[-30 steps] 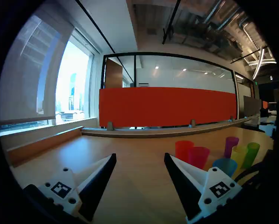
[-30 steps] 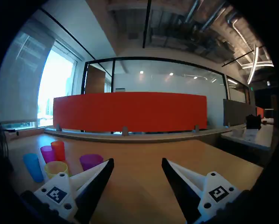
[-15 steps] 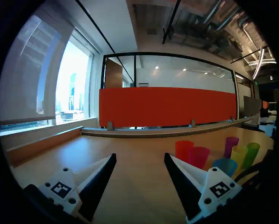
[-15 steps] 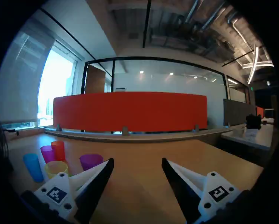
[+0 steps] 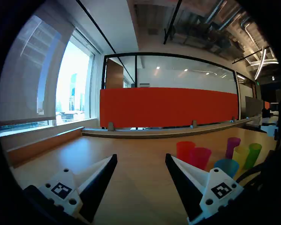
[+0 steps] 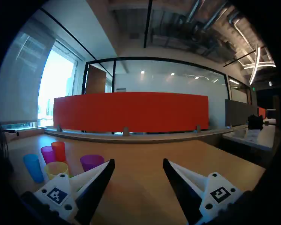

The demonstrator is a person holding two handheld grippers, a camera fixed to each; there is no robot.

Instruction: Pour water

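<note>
Several coloured plastic cups stand on a wooden table [image 5: 140, 150]. In the left gripper view they cluster at the right: a red cup [image 5: 185, 150], a pink cup [image 5: 200, 157], a blue cup [image 5: 227, 167], a yellow cup [image 5: 240, 156], a green cup [image 5: 254, 153] and a purple cup [image 5: 233, 146]. My left gripper [image 5: 140, 165] is open and holds nothing, with the cups beside its right finger. In the right gripper view the cups sit at the left: a blue cup [image 6: 32, 167], a yellow cup [image 6: 56, 169], a purple cup [image 6: 91, 162], a magenta cup [image 6: 48, 153] and an orange cup [image 6: 58, 150]. My right gripper [image 6: 138, 167] is open with nothing between its fingers.
A long orange divider panel [image 5: 168, 107] runs along the table's [image 6: 151, 157] far edge, with a glass wall behind it. A window and a wooden ledge [image 5: 43, 140] line the left side. Another desk [image 6: 253, 137] with items stands at the right.
</note>
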